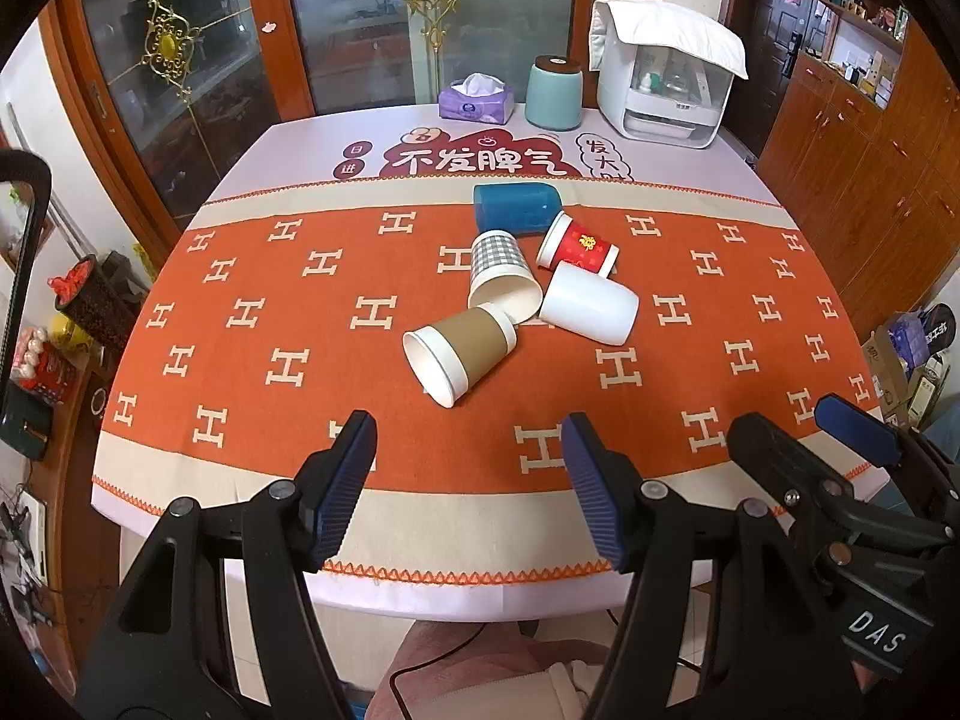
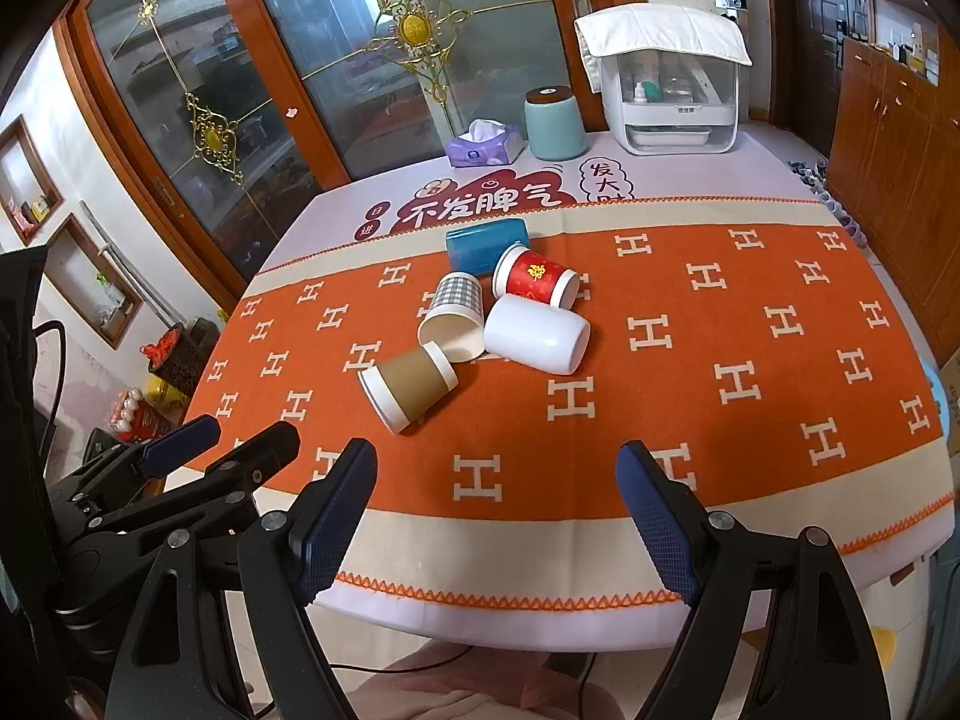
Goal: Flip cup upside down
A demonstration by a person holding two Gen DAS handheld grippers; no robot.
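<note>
Several cups lie on their sides in a cluster mid-table: a brown paper cup (image 1: 459, 354) (image 2: 408, 384) nearest, a grey checked cup (image 1: 501, 276) (image 2: 453, 318), a white cup (image 1: 591, 312) (image 2: 537, 333), a red cup (image 1: 579, 246) (image 2: 537, 279) and a blue cup (image 1: 516, 207) (image 2: 486, 245) farthest. My left gripper (image 1: 468, 438) (image 2: 222, 441) is open and empty above the near table edge. My right gripper (image 2: 498, 468) (image 1: 792, 420) is open and empty, to the right of the left one.
An orange patterned cloth (image 1: 270, 324) covers the table. At the back stand a purple tissue box (image 1: 477, 99), a teal canister (image 1: 553, 93) and a white appliance (image 1: 666, 96) with a cloth on top. Glass doors stand behind, wooden cabinets at right.
</note>
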